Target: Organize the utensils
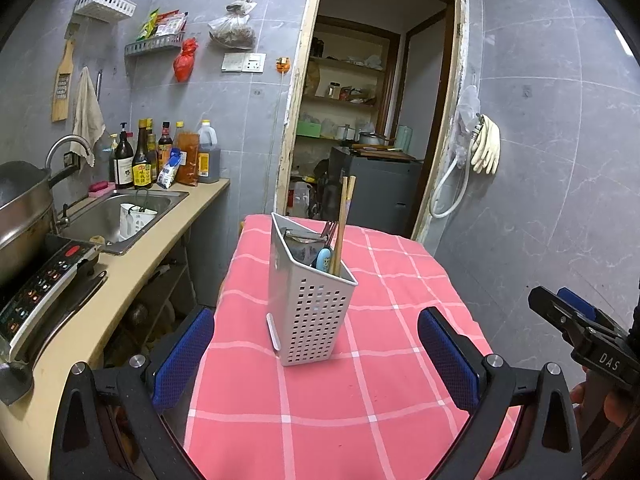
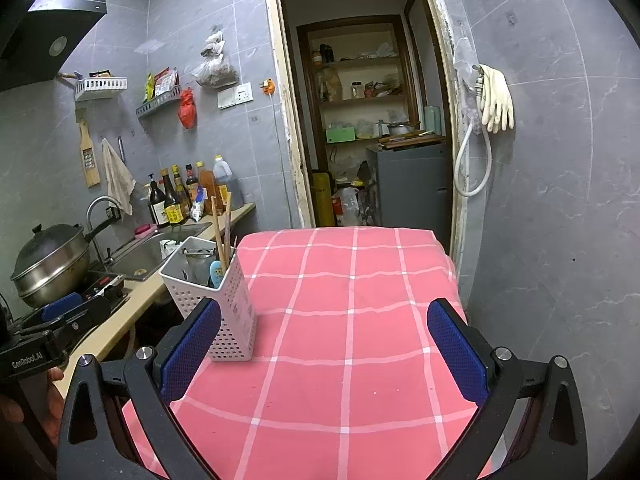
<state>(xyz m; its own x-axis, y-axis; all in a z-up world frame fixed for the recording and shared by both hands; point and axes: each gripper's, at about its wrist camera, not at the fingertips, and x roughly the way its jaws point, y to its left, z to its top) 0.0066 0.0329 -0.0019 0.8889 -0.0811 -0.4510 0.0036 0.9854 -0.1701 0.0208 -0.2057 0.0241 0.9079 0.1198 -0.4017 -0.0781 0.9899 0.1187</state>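
Observation:
A white perforated utensil holder (image 1: 310,300) (image 2: 218,300) stands upright on the pink checked tablecloth (image 1: 360,400) (image 2: 340,340). Wooden chopsticks (image 1: 343,220) (image 2: 222,228), a blue-handled utensil (image 1: 323,259) (image 2: 216,273) and metal utensils (image 1: 328,230) stick out of it. My left gripper (image 1: 316,348) is open, its blue pads either side of the holder's near base with nothing held. My right gripper (image 2: 324,344) is open and empty over the cloth, with the holder beside its left finger. The right gripper (image 1: 576,320) also shows at the left wrist view's right edge.
A counter (image 1: 132,272) runs along the left with a sink (image 1: 116,216), sauce bottles (image 1: 160,156), an induction cooker (image 1: 40,292) and a lidded pot (image 2: 52,264). An open doorway (image 1: 372,120) to a pantry lies behind the table. A grey tiled wall (image 1: 560,160) borders the right.

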